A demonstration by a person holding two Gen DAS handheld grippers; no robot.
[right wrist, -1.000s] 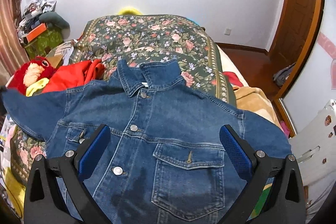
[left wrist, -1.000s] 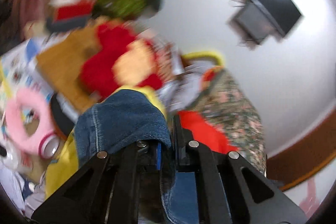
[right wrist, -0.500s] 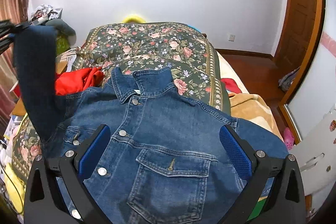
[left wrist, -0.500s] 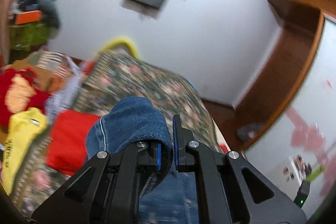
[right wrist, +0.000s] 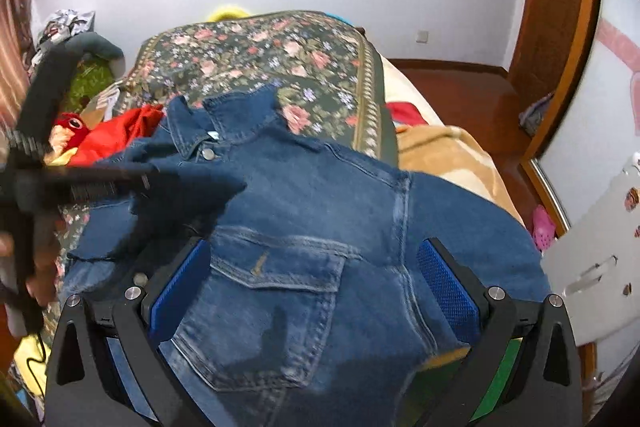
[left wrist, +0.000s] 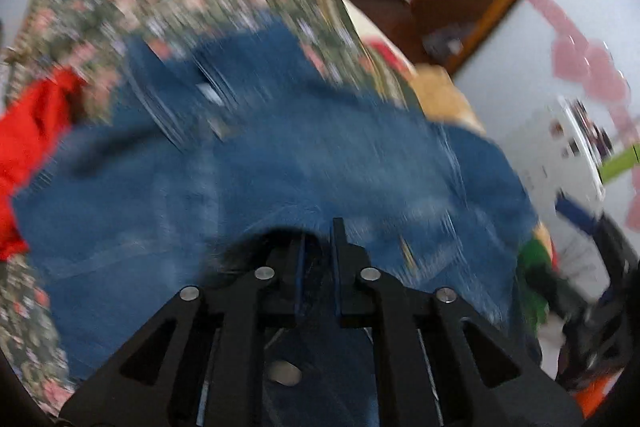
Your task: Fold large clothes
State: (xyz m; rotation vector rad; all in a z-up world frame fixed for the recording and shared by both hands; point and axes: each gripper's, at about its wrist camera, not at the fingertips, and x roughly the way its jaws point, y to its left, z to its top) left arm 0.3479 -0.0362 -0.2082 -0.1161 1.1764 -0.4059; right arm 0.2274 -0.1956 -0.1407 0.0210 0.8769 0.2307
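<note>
Left wrist view: the left gripper [left wrist: 318,259], jaws just easing apart, has the denim sleeve [right wrist: 180,187] between them. The right gripper [right wrist: 316,291] gapes empty over the denim jacket [right wrist: 320,227], spread low-centre on the floral bedspread [right wrist: 260,55]. A red garment [right wrist: 120,131] lies left; white walls behind.

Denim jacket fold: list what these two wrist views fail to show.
- Left wrist view: motion blur smears the denim jacket; collar and buttons are unreadable.
- Left gripper: dark cloth sits between its fingers, but shadow hides whether the pads press on it.
- Right wrist view: the folded-over sleeve is blurred and covers the jacket's near-left chest.
- Right gripper: its open frame and the bottom edge cut off the jacket's hem.
</note>
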